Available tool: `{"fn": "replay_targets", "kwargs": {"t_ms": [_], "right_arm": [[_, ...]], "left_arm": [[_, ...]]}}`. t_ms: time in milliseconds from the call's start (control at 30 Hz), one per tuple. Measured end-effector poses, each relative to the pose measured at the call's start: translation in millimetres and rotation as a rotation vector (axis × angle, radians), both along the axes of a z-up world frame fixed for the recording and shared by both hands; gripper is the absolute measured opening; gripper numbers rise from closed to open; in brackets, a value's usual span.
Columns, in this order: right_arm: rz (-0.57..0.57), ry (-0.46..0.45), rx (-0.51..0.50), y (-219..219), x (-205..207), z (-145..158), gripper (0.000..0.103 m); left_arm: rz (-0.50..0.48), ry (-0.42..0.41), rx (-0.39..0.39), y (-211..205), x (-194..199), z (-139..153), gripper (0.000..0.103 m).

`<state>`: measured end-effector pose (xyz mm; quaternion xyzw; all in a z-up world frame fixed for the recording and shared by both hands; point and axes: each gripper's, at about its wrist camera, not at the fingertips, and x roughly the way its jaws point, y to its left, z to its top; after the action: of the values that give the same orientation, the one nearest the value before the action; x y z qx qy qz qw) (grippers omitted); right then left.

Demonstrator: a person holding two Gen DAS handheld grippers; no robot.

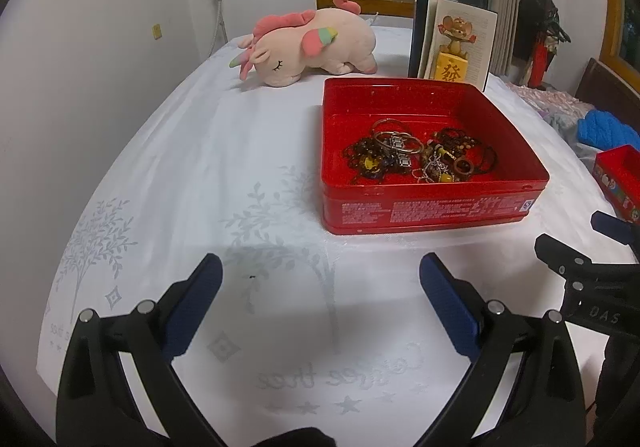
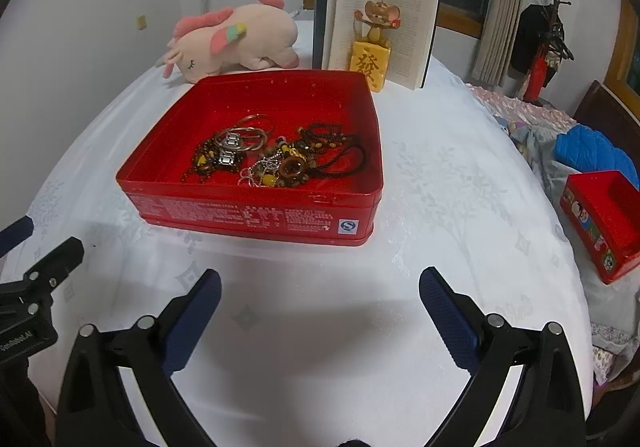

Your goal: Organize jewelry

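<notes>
Jewelry (image 2: pixel 276 155) lies heaped inside red tin (image 2: pixel 256 213); both grippers gape empty.

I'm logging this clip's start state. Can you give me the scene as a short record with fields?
surface: white patterned tablecloth
container: open red tin, standing on the cloth
contents: tangled jewelry, including beaded strands, metal rings and a wooden ring
left gripper: jaws open, holding nothing, short of the tin
right gripper: jaws open, holding nothing, short of the tin
behind tin: unicorn plush, open book, mouse figurine
far right: small red box
</notes>
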<state>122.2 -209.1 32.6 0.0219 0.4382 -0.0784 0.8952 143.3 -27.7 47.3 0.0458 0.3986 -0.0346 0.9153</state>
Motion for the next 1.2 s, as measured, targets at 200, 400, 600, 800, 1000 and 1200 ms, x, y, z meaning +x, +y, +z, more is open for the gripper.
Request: {"fn": "replay_targets", "kwargs": {"t_ms": [200,400,600,800,1000,1200], "right_arm": [[0.001,-0.006,-0.004,-0.2,-0.9,2.4,0.099],[0.000,-0.005,-0.001,-1.6,-0.9,2.7,0.099],[-0.005,-0.007,0.004,-4.1,-0.6,3.1,0.099],[-0.007,-0.008,0.007,-4.2,-0.8,3.4,0.099],[-0.008,-0.008,0.008,-4.4,-0.7,3.4,0.099],[-0.009,-0.006,0.010,-4.8,-0.2,3.2,0.099]], "left_arm": [[0.009,-0.002,-0.001,2.6,0.5,0.9,0.098],[0.009,-0.005,0.005,1.9,0.6,1.8,0.098],[0.009,-0.007,0.007,1.9,0.4,2.2,0.098],[0.010,-0.009,0.007,2.0,0.4,2.8,0.098],[0.010,-0.008,0.006,2.5,0.6,2.8,0.098],[0.012,-0.003,0.005,3.1,1.0,1.6,0.098]]}}
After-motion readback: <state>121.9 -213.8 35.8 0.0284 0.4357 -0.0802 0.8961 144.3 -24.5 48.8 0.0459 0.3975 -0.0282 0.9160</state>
